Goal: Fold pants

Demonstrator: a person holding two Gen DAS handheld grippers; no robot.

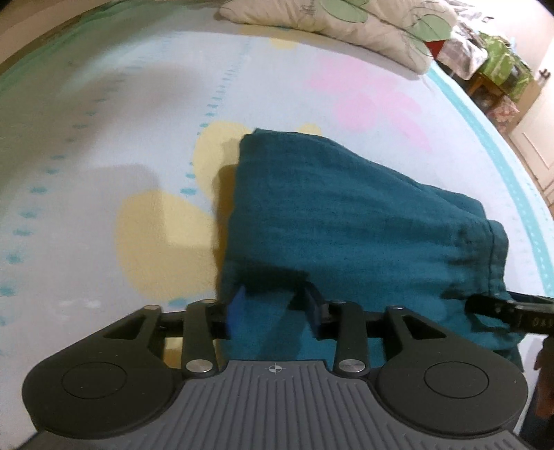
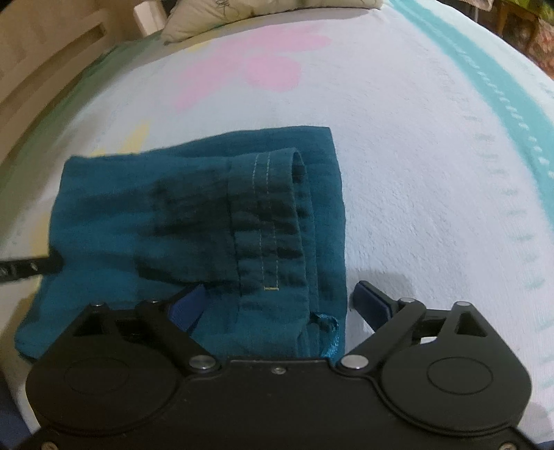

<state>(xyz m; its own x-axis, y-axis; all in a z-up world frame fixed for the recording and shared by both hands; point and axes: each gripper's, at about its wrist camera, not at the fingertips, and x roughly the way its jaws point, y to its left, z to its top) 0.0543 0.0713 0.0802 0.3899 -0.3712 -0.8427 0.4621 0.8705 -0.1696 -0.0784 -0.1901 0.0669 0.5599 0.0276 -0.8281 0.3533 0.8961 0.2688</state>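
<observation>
Teal pants [image 1: 346, 214] folded on a bed w/ white bedspread [image 1: 104, 138]: pink & yellow flower print, teal border.
Pillow [image 1: 346, 20] at top of left view, cluttered shelf [image 1: 498, 65] upper right. Left gripper [image 1: 273, 308] at bottom center, blue fingers apart w/ a raised fold of pants between them. Right gripper [image 2: 282, 301] bottom center of its view, wide apart, straddling the pants' near right edge by the waistband [image 2: 273, 214].
</observation>
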